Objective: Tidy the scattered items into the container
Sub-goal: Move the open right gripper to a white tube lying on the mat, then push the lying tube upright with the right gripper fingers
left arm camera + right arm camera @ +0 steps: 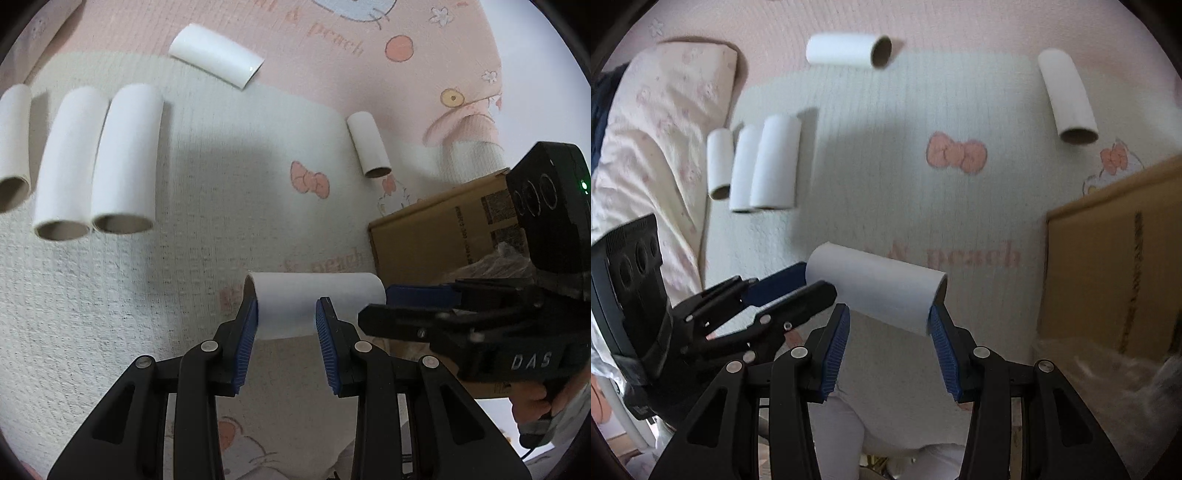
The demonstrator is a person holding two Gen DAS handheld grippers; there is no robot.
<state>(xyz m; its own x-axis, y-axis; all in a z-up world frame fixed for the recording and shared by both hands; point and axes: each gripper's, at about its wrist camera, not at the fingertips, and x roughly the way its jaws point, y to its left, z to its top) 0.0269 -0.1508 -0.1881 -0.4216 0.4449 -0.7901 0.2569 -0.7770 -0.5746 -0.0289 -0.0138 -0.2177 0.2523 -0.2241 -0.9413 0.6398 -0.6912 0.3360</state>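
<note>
A white cardboard tube (317, 291) (879, 284) hangs above the patterned blanket, gripped at both ends. My left gripper (286, 314) is shut on one end, its blue pads pressing the tube's sides. In the right wrist view the left gripper (809, 284) reaches in from the left. My right gripper (888, 317) is shut on the other end; in the left wrist view the right gripper (402, 306) comes in from the right. The brown cardboard box (436, 236) (1108, 258) stands just to the right.
Three tubes (125, 158) (775, 162) lie side by side on the left. A flattened tube (218, 55) (849, 50) lies at the far side, another tube (369, 144) (1067, 96) near the box. A pillow (665, 110) is at left; crinkled plastic (1108, 369) lies by the box.
</note>
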